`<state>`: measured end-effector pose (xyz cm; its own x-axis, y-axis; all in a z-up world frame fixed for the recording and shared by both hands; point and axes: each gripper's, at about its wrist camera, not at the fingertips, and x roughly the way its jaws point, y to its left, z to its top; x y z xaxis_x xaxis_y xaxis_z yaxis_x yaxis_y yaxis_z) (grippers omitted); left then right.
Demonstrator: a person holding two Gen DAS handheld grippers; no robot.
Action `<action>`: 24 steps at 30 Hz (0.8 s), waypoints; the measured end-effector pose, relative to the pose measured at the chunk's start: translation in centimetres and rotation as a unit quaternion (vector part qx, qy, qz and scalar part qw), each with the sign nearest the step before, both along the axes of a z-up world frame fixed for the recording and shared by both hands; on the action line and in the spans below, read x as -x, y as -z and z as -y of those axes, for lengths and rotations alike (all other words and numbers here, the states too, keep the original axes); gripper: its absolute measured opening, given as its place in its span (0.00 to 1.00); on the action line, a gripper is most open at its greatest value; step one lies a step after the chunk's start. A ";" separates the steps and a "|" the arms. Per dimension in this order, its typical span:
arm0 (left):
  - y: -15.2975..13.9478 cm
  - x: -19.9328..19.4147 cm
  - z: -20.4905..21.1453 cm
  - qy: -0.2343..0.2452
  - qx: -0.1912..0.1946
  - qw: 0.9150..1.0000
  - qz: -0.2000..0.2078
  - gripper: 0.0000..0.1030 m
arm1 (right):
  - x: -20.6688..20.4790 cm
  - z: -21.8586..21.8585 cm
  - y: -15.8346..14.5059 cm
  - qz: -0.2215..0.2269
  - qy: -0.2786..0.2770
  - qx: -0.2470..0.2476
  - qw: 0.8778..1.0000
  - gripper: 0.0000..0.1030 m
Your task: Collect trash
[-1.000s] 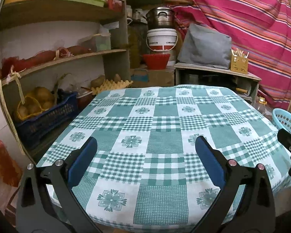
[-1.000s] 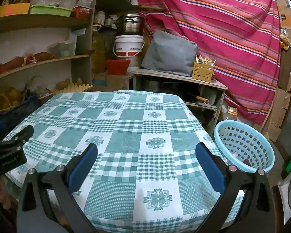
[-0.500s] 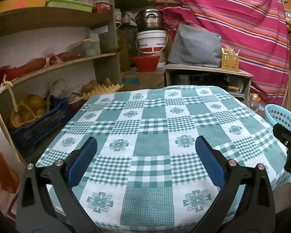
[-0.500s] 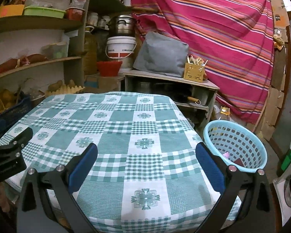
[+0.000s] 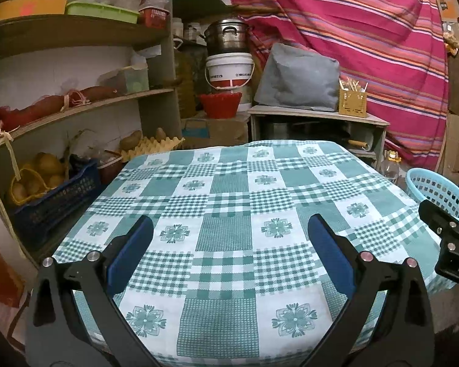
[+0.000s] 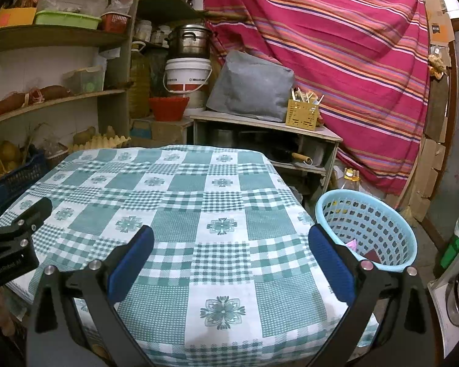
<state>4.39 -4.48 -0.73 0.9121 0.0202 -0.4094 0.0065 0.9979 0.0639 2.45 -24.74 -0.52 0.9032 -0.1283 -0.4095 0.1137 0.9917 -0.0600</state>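
Both grippers are held above the near edge of a table covered by a green and white checked tablecloth (image 5: pixel 229 202). The left gripper (image 5: pixel 229 241) fills the bottom of its own view; its two blue pads stand wide apart and nothing is between them. The right gripper (image 6: pixel 229 243) is the same in its view: fingers spread, holding nothing.

In the right wrist view, a light blue basket (image 6: pixel 382 214) stands on the floor just beside the right edge of the table, at the middle right of the frame. Inside it, near the bottom, lie a pink scrap (image 6: pixel 351 244) and a dark red piece (image 6: pixel 372 255). In the left wrist view the same basket (image 5: pixel 434 189) appears at the far right edge, partly hidden behind the black body of the other gripper.

Behind the table, in the upper centre, a white bucket (image 5: pixel 229 70) stands under a metal pot (image 5: pixel 227 37). A striped red cloth (image 6: pixel 336 46) hangs at the upper right.
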 end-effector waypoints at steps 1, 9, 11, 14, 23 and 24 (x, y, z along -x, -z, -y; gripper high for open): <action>0.0 0.0 0.0 0.001 0.000 1.000 -0.001 0.95 | 0.0 0.0 0.0 0.000 0.000 0.000 1.000 0.96; 0.0 0.0 -0.1 0.002 0.001 1.000 -0.001 0.95 | 0.0 0.0 0.0 0.000 0.000 0.001 1.000 0.96; 0.0 0.0 -0.1 0.002 0.000 1.000 -0.001 0.95 | 0.0 0.1 0.0 -0.001 0.000 0.000 1.000 0.96; 0.0 -0.1 -0.1 0.002 0.000 1.000 -0.001 0.95 | 0.1 0.1 0.0 -0.001 0.000 0.000 1.000 0.96; 0.0 0.0 -0.3 0.002 0.001 1.000 -0.001 0.95 | 0.1 0.2 -0.1 -0.001 0.001 0.000 1.000 0.96; 0.0 0.0 -0.3 0.002 0.002 1.000 0.000 0.95 | 0.1 0.1 -0.1 -0.001 0.001 0.001 1.000 0.96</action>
